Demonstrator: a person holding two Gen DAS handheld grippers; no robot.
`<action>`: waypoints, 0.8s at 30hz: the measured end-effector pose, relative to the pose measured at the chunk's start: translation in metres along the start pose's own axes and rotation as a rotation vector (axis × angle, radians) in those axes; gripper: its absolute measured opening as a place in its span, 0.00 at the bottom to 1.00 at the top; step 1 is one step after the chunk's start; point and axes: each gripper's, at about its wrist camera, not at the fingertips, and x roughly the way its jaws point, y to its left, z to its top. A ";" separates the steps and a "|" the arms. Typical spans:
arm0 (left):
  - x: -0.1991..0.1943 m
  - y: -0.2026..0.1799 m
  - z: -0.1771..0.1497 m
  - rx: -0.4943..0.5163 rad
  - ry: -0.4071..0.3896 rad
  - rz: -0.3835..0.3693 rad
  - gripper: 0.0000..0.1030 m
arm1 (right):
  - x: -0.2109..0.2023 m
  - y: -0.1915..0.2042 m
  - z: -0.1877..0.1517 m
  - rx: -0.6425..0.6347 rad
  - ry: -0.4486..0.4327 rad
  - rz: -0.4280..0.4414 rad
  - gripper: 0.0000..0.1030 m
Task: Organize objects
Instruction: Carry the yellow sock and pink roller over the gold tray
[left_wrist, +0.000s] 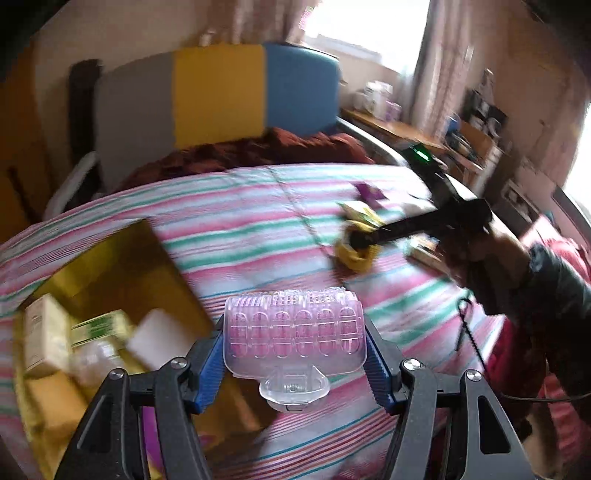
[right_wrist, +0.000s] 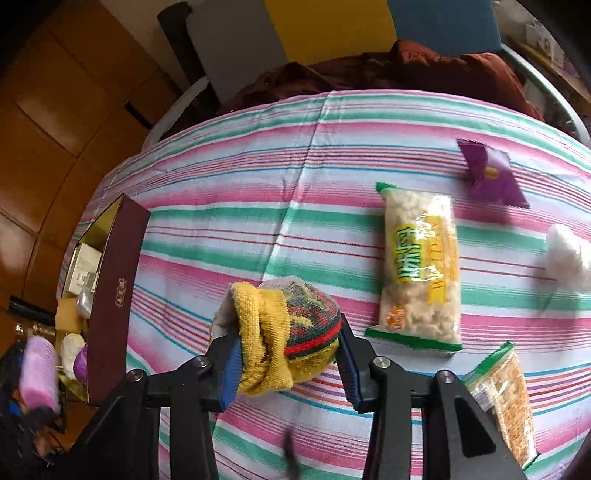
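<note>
Objects: loose items on a striped bedspread (right_wrist: 258, 177), bound for a box (right_wrist: 110, 295) at its left edge.
Left gripper (left_wrist: 295, 354): closed on a clear plastic case (left_wrist: 293, 338), held in the air near the box.
Right gripper (right_wrist: 286, 354): clamped on a rolled yellow sock (right_wrist: 284, 332), low over the bedspread, well apart from the box.
Box contents: small cartons (left_wrist: 48, 339), a white block (left_wrist: 155, 341) and other pieces too blurred to name.
Done: several items already boxed.
Left: case and sock not yet in; still lying loose are a puffed-snack bag (right_wrist: 421, 266), a purple packet (right_wrist: 491, 173), a white ball (right_wrist: 569, 254) and a second snack bag (right_wrist: 506, 398).
Progress: judged about halfway.
</note>
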 end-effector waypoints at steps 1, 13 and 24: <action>-0.007 0.011 -0.002 -0.019 -0.012 0.029 0.64 | -0.001 -0.001 0.000 0.005 -0.008 -0.012 0.43; -0.021 0.122 -0.047 -0.228 0.037 0.275 0.64 | -0.035 0.039 -0.002 -0.015 -0.121 -0.037 0.41; 0.006 0.138 -0.054 -0.244 0.070 0.281 0.64 | -0.031 0.181 0.018 -0.226 -0.143 0.061 0.41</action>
